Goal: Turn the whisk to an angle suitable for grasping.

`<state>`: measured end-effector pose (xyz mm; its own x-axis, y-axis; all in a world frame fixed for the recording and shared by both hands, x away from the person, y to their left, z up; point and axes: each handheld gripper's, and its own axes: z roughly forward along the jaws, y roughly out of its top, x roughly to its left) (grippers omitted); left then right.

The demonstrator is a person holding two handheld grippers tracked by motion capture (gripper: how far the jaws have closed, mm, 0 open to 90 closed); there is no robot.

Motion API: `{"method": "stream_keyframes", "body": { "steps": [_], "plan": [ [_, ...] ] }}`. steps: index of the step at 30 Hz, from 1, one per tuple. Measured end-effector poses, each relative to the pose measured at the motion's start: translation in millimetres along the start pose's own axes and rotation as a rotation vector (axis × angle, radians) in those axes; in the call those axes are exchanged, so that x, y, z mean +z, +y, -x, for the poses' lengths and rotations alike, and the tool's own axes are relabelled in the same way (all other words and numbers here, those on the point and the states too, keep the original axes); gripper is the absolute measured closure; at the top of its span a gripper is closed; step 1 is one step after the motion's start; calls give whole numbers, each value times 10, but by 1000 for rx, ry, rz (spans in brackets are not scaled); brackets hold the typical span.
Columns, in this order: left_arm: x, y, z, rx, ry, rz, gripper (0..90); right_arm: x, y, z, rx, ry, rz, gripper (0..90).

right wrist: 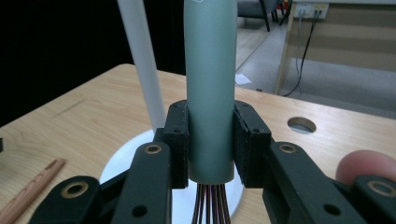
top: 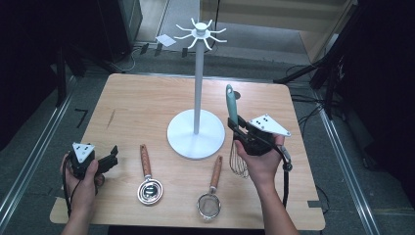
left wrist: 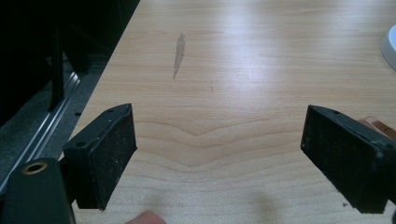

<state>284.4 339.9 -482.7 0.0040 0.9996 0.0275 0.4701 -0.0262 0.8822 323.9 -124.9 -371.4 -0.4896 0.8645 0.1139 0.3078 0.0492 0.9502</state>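
Observation:
My right gripper [top: 235, 128] is shut on the teal handle of a whisk [top: 231, 105], held upright to the right of the white hook stand [top: 198, 73]; its wires [top: 239, 164] hang below the jaws. In the right gripper view both pads press the whisk handle [right wrist: 209, 93], with the stand's pole [right wrist: 142, 60] just behind on the left. My left gripper [top: 113, 157] rests at the table's front left, jaws open and nothing between them. Its two pads [left wrist: 109, 156] stand wide apart over bare wood in the left gripper view.
A wooden-handled measuring cup [top: 149, 188] and a wooden-handled small strainer [top: 210, 203] lie near the front edge of the wooden table [top: 137, 105]. The stand's round white base [top: 183, 139] sits mid-table. A round hole [right wrist: 301, 124] shows in the tabletop. Dark floor and rails surround the table.

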Motion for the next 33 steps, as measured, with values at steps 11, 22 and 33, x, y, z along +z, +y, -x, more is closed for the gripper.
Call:
{"method": "stream_keyframes", "body": {
  "steps": [11,22,33],
  "plan": [
    [1,1,-1,-4,1,-3,111,-63,123,-127,-16,82,95,712],
    [3,0,-2,-8,-2,1,111,-58,235,-220,-22,136,178,712],
    [4,0,-3,-8,-4,0,111,-54,385,-282,-40,150,212,712]
  ]
}}
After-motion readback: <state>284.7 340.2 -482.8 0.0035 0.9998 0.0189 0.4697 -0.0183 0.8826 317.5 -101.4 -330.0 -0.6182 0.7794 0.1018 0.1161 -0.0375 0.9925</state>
